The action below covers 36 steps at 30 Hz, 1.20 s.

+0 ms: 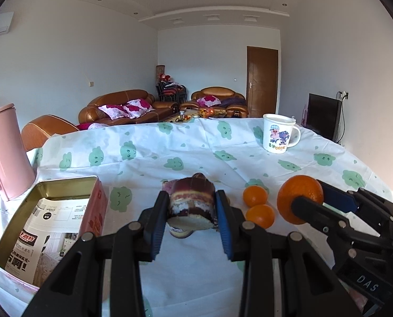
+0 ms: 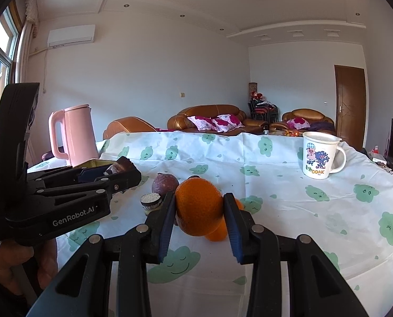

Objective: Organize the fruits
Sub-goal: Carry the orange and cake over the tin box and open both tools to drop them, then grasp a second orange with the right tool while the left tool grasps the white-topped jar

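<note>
My left gripper (image 1: 192, 206) is shut on a dark purple fruit half (image 1: 191, 198) with pale flesh, held above the table; it also shows in the right wrist view (image 2: 121, 167). My right gripper (image 2: 199, 206) is shut on a large orange (image 2: 197, 204), which also shows in the left wrist view (image 1: 299, 200). Two small oranges (image 1: 255, 195) (image 1: 260, 215) lie on the cloth between the grippers. A whole purple fruit (image 2: 165, 183) and a cut half (image 2: 151, 202) lie on the table. An open pink tin (image 1: 48, 227) sits at the left.
A pink kettle (image 2: 74, 134) stands at the table's left edge. A white cartoon mug (image 2: 319, 158) stands at the far right. The table wears a white cloth with green clouds (image 2: 275, 185). Sofas and a door are behind.
</note>
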Available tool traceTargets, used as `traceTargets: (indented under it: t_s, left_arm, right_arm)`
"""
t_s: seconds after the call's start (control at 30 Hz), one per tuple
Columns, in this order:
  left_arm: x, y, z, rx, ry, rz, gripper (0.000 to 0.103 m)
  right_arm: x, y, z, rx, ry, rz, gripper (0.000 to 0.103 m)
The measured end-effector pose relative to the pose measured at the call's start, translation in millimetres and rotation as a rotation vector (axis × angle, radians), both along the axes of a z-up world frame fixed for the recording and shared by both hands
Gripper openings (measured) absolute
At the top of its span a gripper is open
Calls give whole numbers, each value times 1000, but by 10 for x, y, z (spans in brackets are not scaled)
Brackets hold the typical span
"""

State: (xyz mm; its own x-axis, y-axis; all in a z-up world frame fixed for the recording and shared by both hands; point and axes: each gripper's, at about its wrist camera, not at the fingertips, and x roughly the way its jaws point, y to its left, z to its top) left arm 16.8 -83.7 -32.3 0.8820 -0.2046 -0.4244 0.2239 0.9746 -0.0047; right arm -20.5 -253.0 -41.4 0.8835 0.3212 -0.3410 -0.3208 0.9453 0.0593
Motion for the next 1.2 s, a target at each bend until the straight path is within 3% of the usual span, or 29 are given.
traceTargets:
  t_s: [0.13,0.27,0.37,0.5,0.67,1.0,1.1,1.13,1.17,1.2]
  left_arm:
    - [-2,216,98,-1,-2,55,37]
    - [23,617,156,13,12,162,37]
    - [80,1046,136,1,53,255,37]
    - [202,1600,43,-36,124,354,37]
    - [267,1949,-132,-36,199,388,37]
    - [337,2058,-299,-50,256,391,39]
    - [310,2031,-243,-69,253,385,52]
    - [293,1999,-208,-63,242,391,59]
    - [273,1952,-164,-54,226,393,70]
    - [250,1898,-118,-51,209,390,74]
  right_arm:
    - [33,213,299,-18,-29,66,39]
    - [218,630,505,-12,26,200,39]
    - [352,1096,534,-61,56,294,39]
    - [501,1721,403,-133,103,387,39]
    - [657,2232,105,-184,172,453,39]
    - [792,2426,-190,-213,270,470,43]
    - [730,2298,-93,-200,238,450,56]
    - [698,2221,-49,-189,220,444,64]
    - [665,2125,-2,-180,203,435,67]
    - [633,2015,44,-169,187,420,68]
